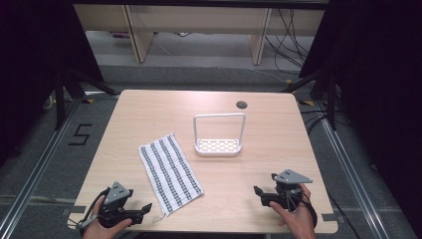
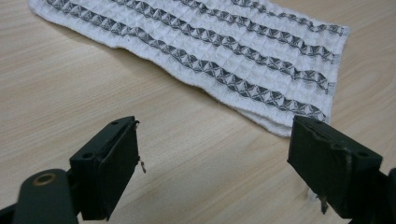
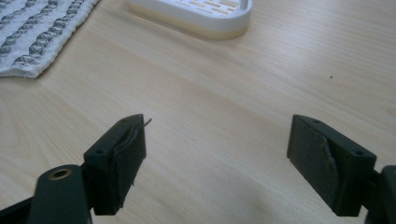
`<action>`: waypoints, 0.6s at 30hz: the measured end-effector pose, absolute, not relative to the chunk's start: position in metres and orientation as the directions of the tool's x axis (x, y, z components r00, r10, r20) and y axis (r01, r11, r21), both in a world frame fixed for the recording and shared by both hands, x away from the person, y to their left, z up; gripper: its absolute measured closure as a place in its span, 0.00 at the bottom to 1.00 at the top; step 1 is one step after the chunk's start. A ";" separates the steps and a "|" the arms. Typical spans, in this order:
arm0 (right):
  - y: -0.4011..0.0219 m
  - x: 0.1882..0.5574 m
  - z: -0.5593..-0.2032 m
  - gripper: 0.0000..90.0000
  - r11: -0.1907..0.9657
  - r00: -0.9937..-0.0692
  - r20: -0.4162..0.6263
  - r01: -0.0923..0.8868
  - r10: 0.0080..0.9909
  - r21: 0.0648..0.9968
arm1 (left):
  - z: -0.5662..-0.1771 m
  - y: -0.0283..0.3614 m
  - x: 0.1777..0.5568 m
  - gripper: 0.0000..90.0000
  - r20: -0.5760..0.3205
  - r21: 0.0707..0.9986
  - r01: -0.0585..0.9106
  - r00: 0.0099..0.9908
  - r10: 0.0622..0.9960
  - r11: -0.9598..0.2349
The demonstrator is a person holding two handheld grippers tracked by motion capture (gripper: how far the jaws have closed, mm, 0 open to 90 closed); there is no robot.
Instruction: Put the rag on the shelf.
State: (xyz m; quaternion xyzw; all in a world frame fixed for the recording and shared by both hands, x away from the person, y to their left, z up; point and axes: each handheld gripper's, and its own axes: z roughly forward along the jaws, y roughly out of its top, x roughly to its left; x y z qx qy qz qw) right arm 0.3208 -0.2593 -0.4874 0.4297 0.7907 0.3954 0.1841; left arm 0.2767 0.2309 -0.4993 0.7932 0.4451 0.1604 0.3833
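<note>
lying flat and limp, the striped waffle-weave cloth point(image 1: 170, 173) is best pinched at its near corner by the empty, wide-jawed left gripper point(image 1: 142, 209).

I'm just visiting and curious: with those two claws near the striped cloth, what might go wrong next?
The folded striped towel lies limp near the table's front edge; the open left gripper might pinch one layer only, or drag it off. The white rack looks light, so a towel swung onto it could tip it.

left tool point(image 1: 148, 205): jaws wide apart, nothing between, held low in hand
right tool point(image 1: 257, 189): jaws wide apart, nothing between, held low in hand
</note>
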 end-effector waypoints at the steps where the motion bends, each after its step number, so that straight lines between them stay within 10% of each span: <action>1: -0.259 0.321 -0.487 0.20 0.318 -0.563 0.049 0.534 0.825 0.783 | -0.499 0.231 0.277 0.17 -0.087 0.751 0.583 0.552 0.829 -0.310; 18: -0.256 0.319 -0.486 0.24 0.336 -0.582 0.045 0.528 0.812 0.780 | -0.499 0.229 0.277 0.17 -0.085 0.740 0.589 0.563 0.822 -0.327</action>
